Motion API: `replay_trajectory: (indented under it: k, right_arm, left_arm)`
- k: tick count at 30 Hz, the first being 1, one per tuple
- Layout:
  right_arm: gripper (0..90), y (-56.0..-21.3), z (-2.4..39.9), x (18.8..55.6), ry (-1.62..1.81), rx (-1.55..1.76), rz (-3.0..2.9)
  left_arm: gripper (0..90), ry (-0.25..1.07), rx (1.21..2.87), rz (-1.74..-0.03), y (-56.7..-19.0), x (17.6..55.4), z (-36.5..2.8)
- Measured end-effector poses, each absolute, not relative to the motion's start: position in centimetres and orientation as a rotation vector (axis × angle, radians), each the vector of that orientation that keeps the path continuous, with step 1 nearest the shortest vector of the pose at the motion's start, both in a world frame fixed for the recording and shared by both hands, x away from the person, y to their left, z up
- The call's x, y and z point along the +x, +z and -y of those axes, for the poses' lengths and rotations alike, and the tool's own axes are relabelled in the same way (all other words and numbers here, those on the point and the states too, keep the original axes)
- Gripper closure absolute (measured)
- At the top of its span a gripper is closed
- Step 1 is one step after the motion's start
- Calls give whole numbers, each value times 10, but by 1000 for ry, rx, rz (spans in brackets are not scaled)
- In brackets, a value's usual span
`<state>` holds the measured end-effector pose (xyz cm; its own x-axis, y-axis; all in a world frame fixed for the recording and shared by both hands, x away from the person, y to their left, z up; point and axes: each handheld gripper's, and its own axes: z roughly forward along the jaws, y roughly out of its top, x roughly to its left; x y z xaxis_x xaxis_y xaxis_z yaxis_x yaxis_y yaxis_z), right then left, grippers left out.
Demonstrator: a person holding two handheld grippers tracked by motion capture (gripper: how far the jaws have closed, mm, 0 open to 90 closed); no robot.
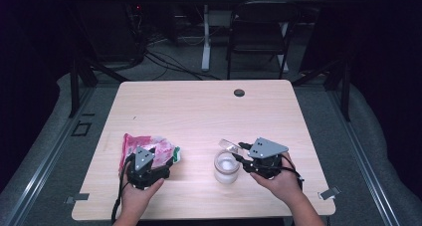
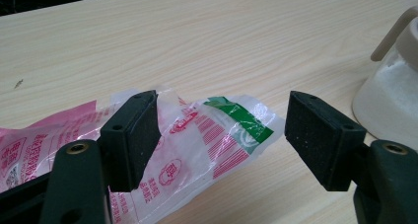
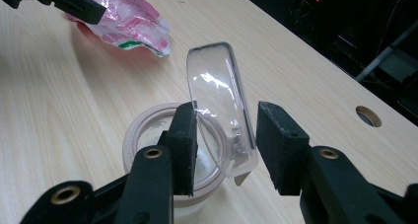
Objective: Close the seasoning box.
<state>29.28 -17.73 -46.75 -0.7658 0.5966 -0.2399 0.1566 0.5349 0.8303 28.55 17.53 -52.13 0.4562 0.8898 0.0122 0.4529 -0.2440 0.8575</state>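
A light wooden table (image 1: 199, 111) with rounded corners stands on a grey floor. Near its front edge at the left lies a crumpled pink, white and green plastic bag (image 1: 154, 149). To the right of it stands a clear jar (image 1: 226, 169), holding what looks like something white. A small dark round hole (image 1: 239, 92) sits near the far edge.
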Motion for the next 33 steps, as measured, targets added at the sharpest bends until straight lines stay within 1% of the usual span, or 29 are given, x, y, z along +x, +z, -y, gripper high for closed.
replay_trajectory:
  k: [26, 33]
  right_arm:
    - [537, -473, 172, 289, 1122, 535, -2319]
    - [497, -474, 170, 287, 1156, 527, -2338]
  left_arm:
    - [288, 652, 1887, -1122, -523, 285, -172]
    - [288, 651, 1885, -1126, -523, 285, -173]
